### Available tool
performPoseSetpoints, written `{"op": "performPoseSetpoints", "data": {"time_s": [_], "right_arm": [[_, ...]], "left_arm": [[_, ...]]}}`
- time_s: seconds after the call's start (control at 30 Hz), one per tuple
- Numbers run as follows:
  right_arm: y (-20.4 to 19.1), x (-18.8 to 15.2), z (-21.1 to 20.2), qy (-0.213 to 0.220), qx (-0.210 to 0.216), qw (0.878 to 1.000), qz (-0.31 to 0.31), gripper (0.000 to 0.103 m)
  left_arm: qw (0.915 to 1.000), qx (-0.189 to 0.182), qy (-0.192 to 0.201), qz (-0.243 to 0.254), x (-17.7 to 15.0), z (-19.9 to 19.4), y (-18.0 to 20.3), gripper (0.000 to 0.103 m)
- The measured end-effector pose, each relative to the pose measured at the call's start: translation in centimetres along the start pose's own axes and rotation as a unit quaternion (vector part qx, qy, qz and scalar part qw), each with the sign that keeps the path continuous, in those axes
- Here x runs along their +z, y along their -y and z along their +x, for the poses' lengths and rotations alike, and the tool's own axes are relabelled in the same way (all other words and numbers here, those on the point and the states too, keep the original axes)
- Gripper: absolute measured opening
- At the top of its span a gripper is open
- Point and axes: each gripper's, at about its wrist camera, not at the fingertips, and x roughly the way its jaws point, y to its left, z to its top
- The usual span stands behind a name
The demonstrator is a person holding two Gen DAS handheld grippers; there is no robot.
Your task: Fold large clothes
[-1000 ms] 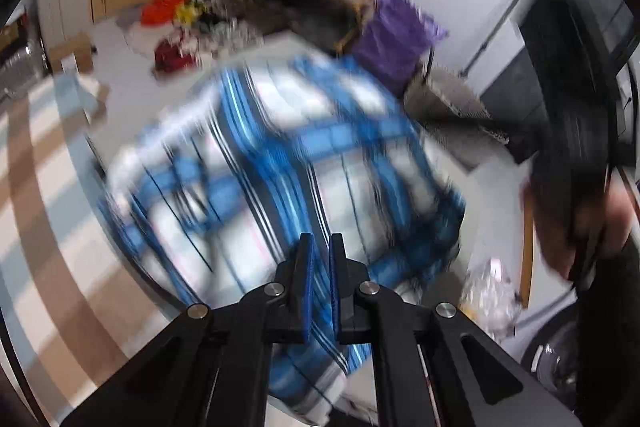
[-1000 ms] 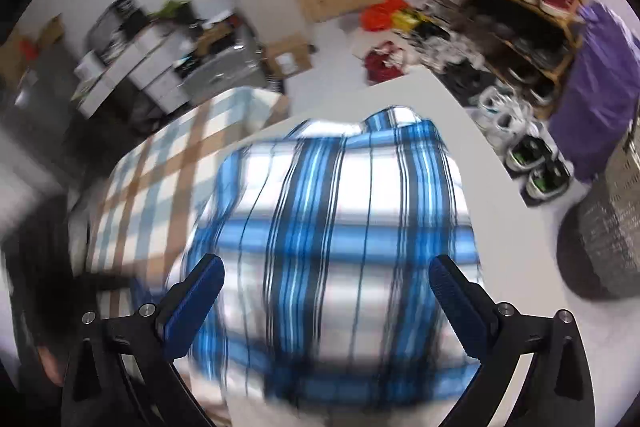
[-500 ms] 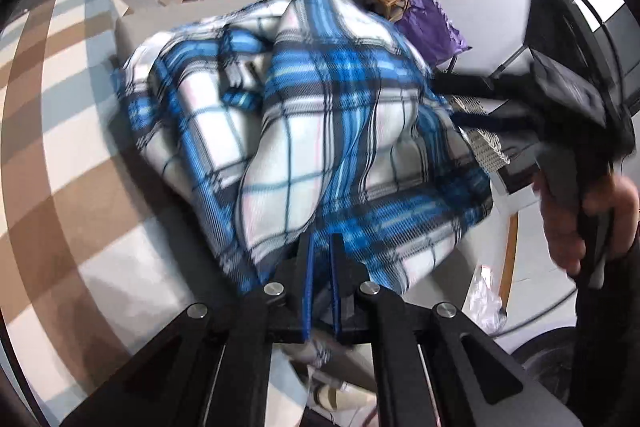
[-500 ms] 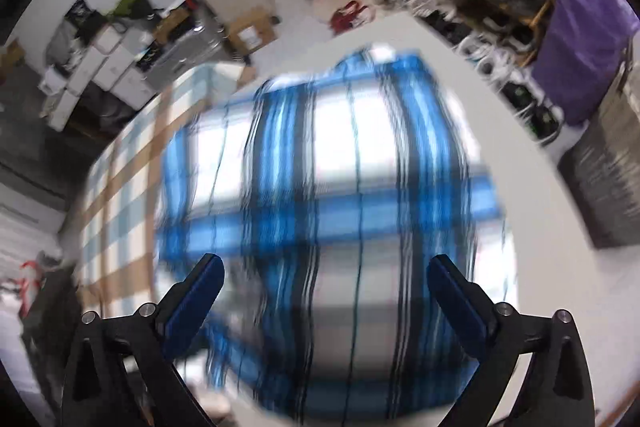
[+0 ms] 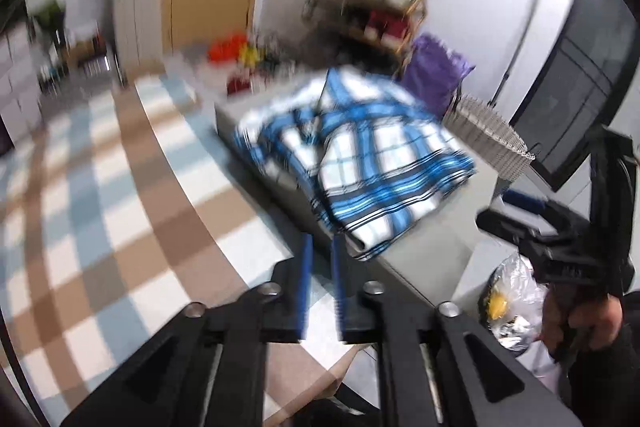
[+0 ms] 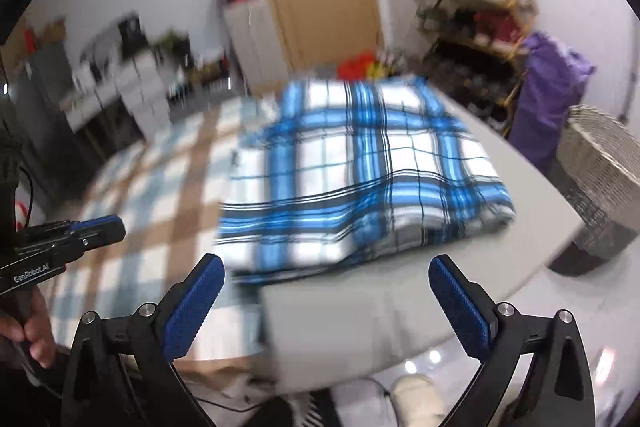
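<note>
A blue, white and black plaid shirt (image 5: 360,155) lies folded on the grey table top (image 5: 432,247); it also shows in the right wrist view (image 6: 360,171). My left gripper (image 5: 320,259) hangs just short of the shirt's near edge, jaws nearly together with a narrow gap, holding nothing. It shows at the left of the right wrist view (image 6: 76,231). My right gripper (image 6: 326,291) is wide open and empty, pulled back over the table's near edge. It shows at the right of the left wrist view (image 5: 532,223).
A checked brown, blue and white cloth (image 5: 100,207) covers the surface left of the table. A woven basket (image 6: 600,179), a purple bag (image 6: 556,87) and a shoe rack (image 6: 472,11) stand to the right. A plastic bag (image 5: 512,303) lies on the floor.
My left gripper has let go of the shirt and drawn back. The shirt now lies flat and folded on the table. My right gripper has pulled back too.
</note>
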Motion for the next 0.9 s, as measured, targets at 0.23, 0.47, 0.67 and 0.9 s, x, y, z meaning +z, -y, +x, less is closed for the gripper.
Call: {"op": "performPoseSetpoints", "data": {"time_s": [0.23,0.47,0.67,0.9], "right_arm": [[-2.8,-5.9,-7.8,0.104,0.015,0.992,0.069,0.103],[-6.2,-8.6,-14.0,0.213,-0.017,0.976,0.036,0.103],[-9.1,-9.8,-16.7,0.257,-0.038,0.966,-0.005,0.103],[-8.9,-10.4,-16.3,0.243,-0.061,0.968,0.007,0.103]], "left_arm": [[0.9903,0.035,0.125,0.05,-3.1,-5.6,2.3,0.079],[0.9796,0.07,0.186,0.029,-5.8,-9.3,2.8,0.088],[0.9782,0.064,0.196,0.025,-7.2,-10.3,3.4,0.088],[0.9763,0.088,0.195,0.033,-7.7,-9.8,4.1,0.088]]}}
